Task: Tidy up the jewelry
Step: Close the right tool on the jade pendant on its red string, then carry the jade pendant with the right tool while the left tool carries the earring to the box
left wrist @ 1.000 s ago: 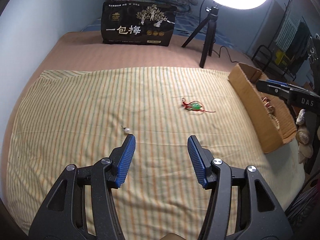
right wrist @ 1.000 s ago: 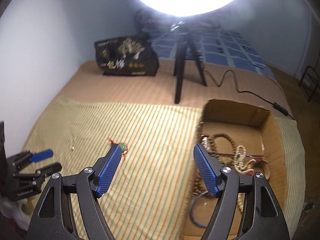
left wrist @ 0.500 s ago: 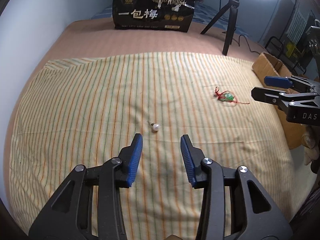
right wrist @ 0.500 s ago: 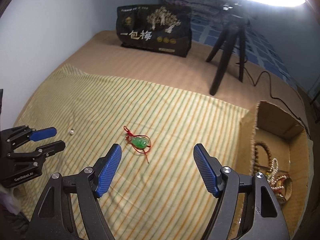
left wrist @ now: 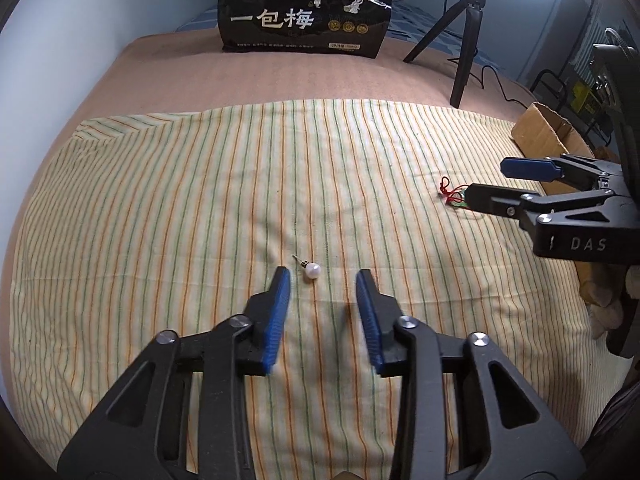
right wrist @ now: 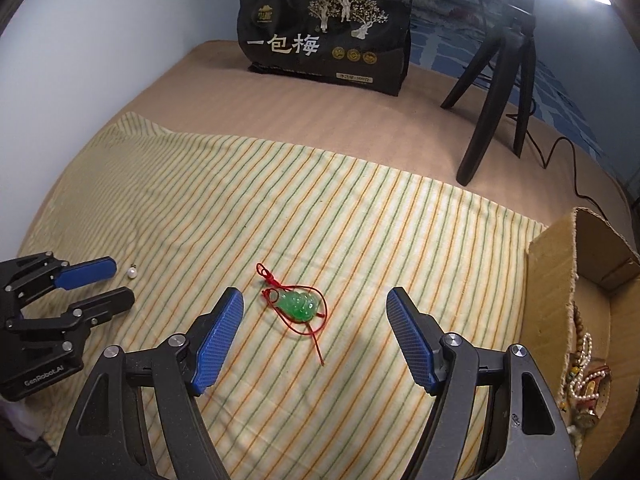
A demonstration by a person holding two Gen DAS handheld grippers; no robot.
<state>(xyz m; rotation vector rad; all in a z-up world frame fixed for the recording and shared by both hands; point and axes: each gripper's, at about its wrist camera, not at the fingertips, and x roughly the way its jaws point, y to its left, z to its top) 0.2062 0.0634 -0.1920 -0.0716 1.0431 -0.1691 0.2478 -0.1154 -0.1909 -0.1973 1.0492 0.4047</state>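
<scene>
A small pearl stud earring [left wrist: 313,271] lies on a yellow striped cloth [left wrist: 200,200] spread over a bed, its thin post pointing away. The left tool [left wrist: 322,276] sits low just behind it, fingers spread, the pearl close to the left finger tip rather than centred in the gap. Off to the right on the same cloth lies a green jade pendant [right wrist: 299,303] looped in red cord [right wrist: 316,336]; the right tool [right wrist: 314,304] hovers over it, fingers spread wide on either side — nothing is gripped by either one. A cardboard box [right wrist: 556,280] at the cloth's right edge already holds bead strands and pearls, likely where these pieces belong. Beyond stand a black snack bag [right wrist: 324,28] and a tripod [right wrist: 496,92].

The risk looks greatest with the pearl — round, tiny and off-centre, it could roll or squirt away as the fingers shut, or the soft cloth could bunch and get pinched instead. The loose cord may also snag or slip free.
</scene>
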